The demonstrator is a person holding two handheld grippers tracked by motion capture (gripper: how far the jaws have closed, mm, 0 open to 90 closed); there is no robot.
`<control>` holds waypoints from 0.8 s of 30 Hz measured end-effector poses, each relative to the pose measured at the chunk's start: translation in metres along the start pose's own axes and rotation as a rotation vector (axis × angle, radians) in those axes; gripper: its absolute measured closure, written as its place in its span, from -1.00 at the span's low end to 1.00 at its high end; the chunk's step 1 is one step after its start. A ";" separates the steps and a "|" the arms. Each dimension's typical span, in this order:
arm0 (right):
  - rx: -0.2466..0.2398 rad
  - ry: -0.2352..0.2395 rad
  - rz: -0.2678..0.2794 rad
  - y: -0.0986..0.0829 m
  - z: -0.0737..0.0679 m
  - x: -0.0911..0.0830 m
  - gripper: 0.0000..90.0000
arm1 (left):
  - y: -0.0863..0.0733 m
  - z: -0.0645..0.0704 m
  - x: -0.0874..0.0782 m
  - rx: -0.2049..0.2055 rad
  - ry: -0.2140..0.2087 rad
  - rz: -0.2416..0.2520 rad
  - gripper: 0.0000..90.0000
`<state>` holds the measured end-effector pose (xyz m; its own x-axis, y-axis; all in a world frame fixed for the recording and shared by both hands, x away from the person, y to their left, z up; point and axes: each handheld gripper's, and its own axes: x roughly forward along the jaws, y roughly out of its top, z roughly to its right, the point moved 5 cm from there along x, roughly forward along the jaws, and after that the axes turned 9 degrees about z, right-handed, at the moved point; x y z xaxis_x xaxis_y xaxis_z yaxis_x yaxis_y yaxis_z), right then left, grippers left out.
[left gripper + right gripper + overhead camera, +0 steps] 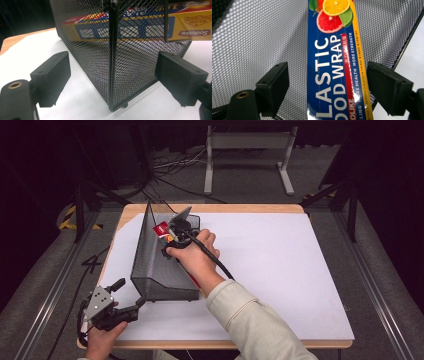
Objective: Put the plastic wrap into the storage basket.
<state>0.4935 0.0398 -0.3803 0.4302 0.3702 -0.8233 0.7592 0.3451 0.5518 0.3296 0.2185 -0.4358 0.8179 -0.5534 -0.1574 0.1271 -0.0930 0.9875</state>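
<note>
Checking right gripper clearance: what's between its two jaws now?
In the right gripper view, the plastic wrap box lies between the open jaws, touching neither, with the mesh basket behind it.

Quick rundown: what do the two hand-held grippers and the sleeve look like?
Both are black, with two blocky rectangular jaws. The left hand-held gripper carries a grey three-cornered plate on top. A thick black cable trails from the right hand-held gripper. The person wears a pale beige sleeve.

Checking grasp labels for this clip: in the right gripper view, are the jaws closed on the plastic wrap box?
No. The right gripper has its jaws spread, with mesh showing between each one and the plastic wrap box.
</note>
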 end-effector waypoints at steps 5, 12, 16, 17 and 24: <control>0.001 0.025 0.042 0.002 -0.001 -0.008 -0.60 | 0.000 0.000 0.000 0.001 -0.001 0.002 -0.69; -0.014 0.075 0.090 0.004 0.000 -0.024 -0.62 | 0.000 -0.001 -0.002 -0.002 0.004 0.004 -0.69; -0.049 0.094 0.156 0.006 0.003 -0.034 -0.63 | 0.000 -0.002 -0.002 0.000 0.007 0.003 -0.69; -0.066 0.101 0.208 0.007 0.007 -0.043 -0.63 | 0.000 -0.001 -0.002 0.000 0.008 0.003 -0.69; -0.078 0.135 0.334 0.006 0.021 -0.071 -0.62 | 0.000 0.001 0.001 0.001 0.000 0.006 -0.69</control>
<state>0.4781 -0.0020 -0.3215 0.5755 0.5822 -0.5743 0.5465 0.2486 0.7997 0.3296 0.2175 -0.4356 0.8186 -0.5540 -0.1517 0.1216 -0.0910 0.9884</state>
